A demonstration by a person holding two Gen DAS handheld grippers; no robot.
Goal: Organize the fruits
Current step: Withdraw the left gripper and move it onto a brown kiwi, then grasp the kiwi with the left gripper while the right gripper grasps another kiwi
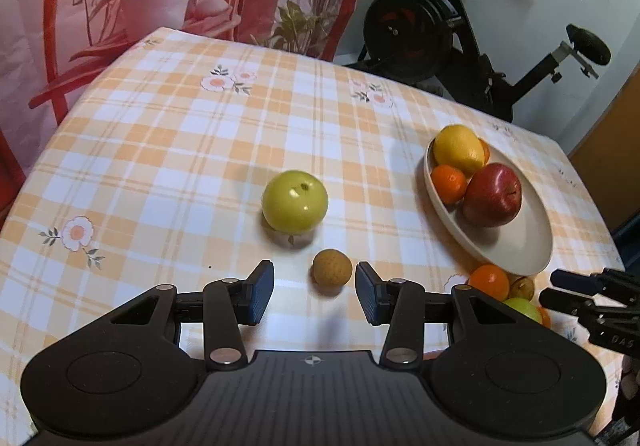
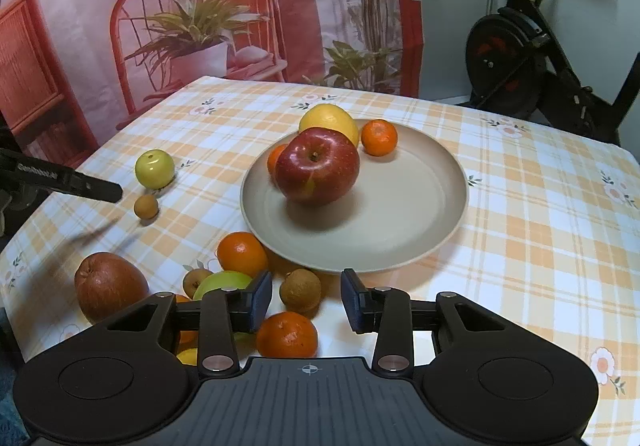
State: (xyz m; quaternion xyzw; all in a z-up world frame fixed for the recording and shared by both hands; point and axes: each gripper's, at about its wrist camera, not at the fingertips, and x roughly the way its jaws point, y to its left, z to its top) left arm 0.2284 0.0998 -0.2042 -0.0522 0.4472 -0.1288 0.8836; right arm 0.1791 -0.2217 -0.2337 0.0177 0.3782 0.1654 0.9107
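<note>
Left hand-held gripper: jaws apart, nothing gripped. Small brown fruit sits on the tabletop just past the tips, roughly centred in the gap, pads not touching it. Green apple a bit further out, on its own.

Right hand-held gripper: jaws narrow, also empty. Another small brown fruit lies just ahead of the gap, closer to the left pad; can't tell if it touches. An orange lies between the fingers, nearer the camera, on the cloth, not clamped.

Around it: second orange against the plate rim, light green fruit partly behind the left finger, third brown fruit beside that, big reddish-brown fruit off to the left.

Plate holds a red apple in front, a lemon behind it, one orange to the right and another half hidden at the left.

Checked orange-and-white cloth covers the tabletop. Exercise bike behind.
</note>
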